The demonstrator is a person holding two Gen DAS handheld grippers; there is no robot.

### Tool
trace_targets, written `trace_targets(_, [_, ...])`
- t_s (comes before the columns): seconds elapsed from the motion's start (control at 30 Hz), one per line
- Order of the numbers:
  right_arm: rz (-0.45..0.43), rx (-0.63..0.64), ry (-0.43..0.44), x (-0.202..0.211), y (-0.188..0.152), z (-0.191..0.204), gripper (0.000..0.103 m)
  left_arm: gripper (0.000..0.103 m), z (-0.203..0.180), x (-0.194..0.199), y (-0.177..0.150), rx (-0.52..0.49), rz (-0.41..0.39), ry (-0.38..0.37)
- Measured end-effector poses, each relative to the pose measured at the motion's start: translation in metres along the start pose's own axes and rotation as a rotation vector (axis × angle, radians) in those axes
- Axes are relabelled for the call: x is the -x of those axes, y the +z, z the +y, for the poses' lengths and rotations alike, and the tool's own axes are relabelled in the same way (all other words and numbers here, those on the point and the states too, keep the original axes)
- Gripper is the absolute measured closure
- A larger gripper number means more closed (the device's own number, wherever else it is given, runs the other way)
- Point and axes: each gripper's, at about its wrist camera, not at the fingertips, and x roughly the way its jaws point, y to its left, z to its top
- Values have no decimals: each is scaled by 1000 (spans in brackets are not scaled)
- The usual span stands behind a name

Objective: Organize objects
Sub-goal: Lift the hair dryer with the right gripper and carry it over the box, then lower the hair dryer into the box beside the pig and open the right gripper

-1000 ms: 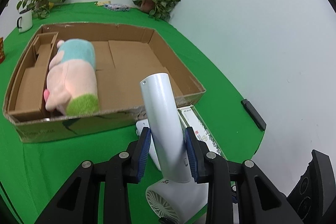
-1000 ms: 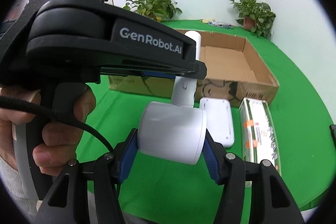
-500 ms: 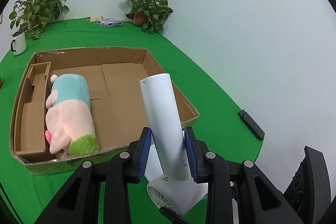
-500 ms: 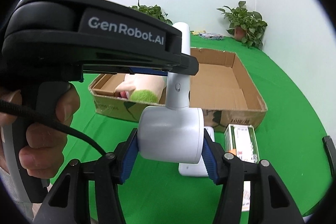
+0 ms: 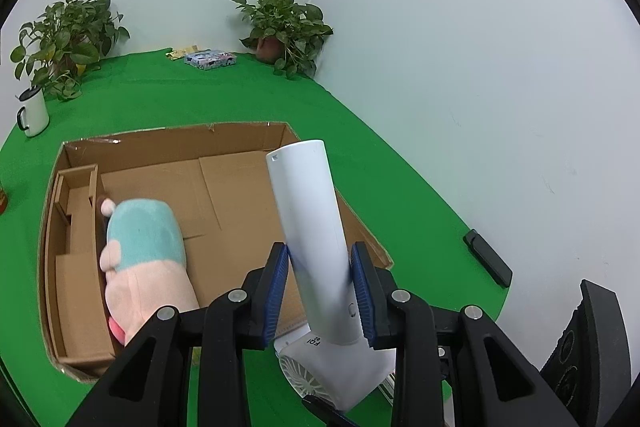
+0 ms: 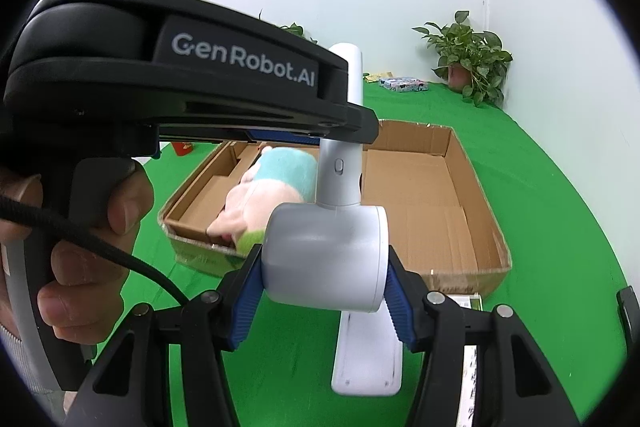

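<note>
Since a second ago the fan (image 5: 310, 235) has risen with both grippers, and the box (image 5: 248, 139) now lies lower, beneath and beyond the jaws. The left gripper (image 5: 320, 291) is clamped on the fan's smooth white cylindrical handle, which sticks up past the pads. The right gripper (image 6: 322, 291) is clamped on the fan's rounded white head, grille at the bottom in the left view. A plush (image 5: 146, 259), teal over pink, lies in the box, left of the left jaws.
</note>
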Motion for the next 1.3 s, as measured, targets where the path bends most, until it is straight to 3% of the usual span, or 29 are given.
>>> trace_targets(0.4, [76,-28,31,-55,30,-15,48,74,37,-47,40,25,73,15])
trace_targets(0.93, [310,-132,136,-151,7,-31,48,74,116,-165,13,154,306,85])
trace_targets(1.17, [365,-158,160,-160,4,-34,48,73,119,-177,13,140,340,139])
trace_targets(1.3, [379,-167,172,-158,5,-35,46,73,125,-165,17,165,317,181])
